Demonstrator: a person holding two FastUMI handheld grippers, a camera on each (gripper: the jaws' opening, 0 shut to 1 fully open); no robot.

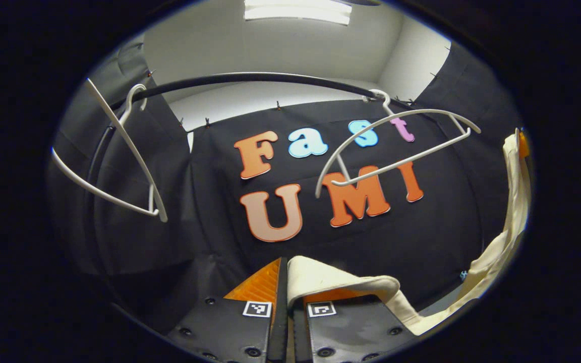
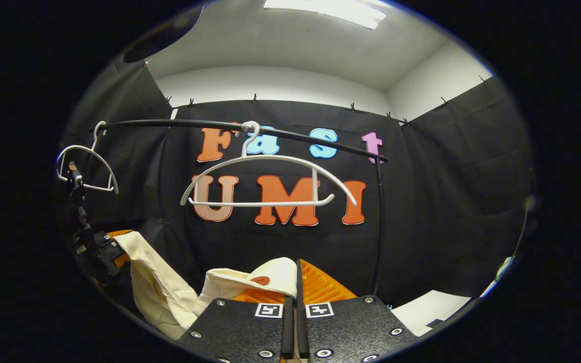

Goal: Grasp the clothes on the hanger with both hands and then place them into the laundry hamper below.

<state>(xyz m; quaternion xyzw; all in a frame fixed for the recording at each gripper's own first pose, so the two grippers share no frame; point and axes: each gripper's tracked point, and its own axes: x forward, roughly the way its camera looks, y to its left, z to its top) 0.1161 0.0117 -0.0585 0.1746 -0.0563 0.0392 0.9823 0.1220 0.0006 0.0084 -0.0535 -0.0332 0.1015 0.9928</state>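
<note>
Below rail (image 2: 290,132), garment (image 2: 230,282) (cream) between fingers (image 2: 270,282)

Ahead of me the black rail (image 2: 250,128) is arching across, the landmark here. Below it two bare white hangers are dangling: one (image 2: 265,184) mid-rail, another (image 2: 86,164) near its left end. Between them open air is showing. The rail's upright post (image 2: 379,227) is blocking its right end.

cream garment (image 2: 169,282) off hanger (image 2: 265,184), draped
</note>
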